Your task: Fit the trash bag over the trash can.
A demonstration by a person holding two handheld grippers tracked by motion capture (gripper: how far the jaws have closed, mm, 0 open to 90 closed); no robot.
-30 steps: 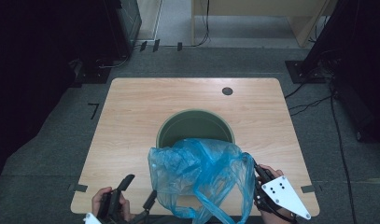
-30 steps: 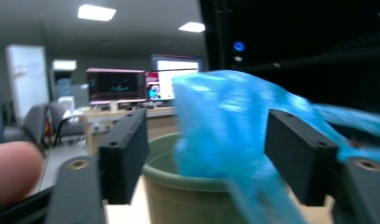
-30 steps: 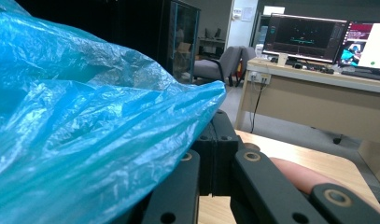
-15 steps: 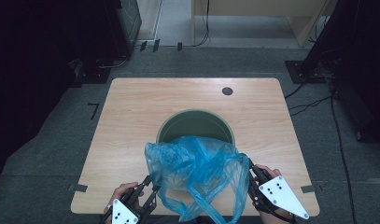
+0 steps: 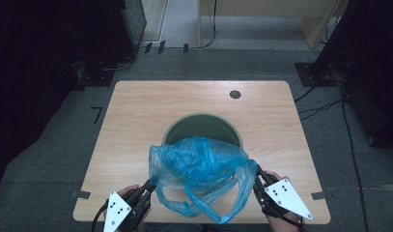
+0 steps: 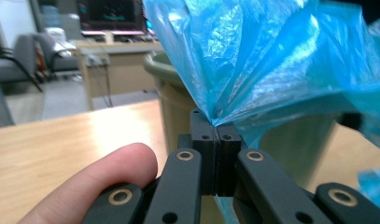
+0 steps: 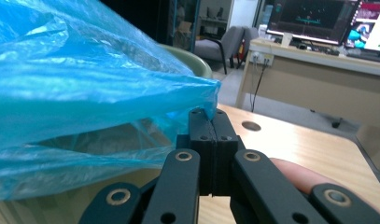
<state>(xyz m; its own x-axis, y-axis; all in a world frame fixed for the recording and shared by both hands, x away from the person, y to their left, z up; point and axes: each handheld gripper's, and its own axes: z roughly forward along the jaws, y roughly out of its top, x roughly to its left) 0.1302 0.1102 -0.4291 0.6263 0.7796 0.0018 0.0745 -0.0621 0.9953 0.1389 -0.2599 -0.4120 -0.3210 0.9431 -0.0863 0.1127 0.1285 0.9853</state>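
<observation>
My left gripper [image 5: 149, 184] and right gripper [image 5: 256, 172] each pinch an edge of one blue plastic bag [image 5: 200, 171], stretched left-right between them over the table's [image 5: 136, 121] near edge, beside one green bin [image 5: 202, 127]

Blue bag [image 5: 199, 169] stretched over green bin [image 5: 203, 126].

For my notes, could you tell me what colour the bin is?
Dull green bin, clearest in the high view.
</observation>
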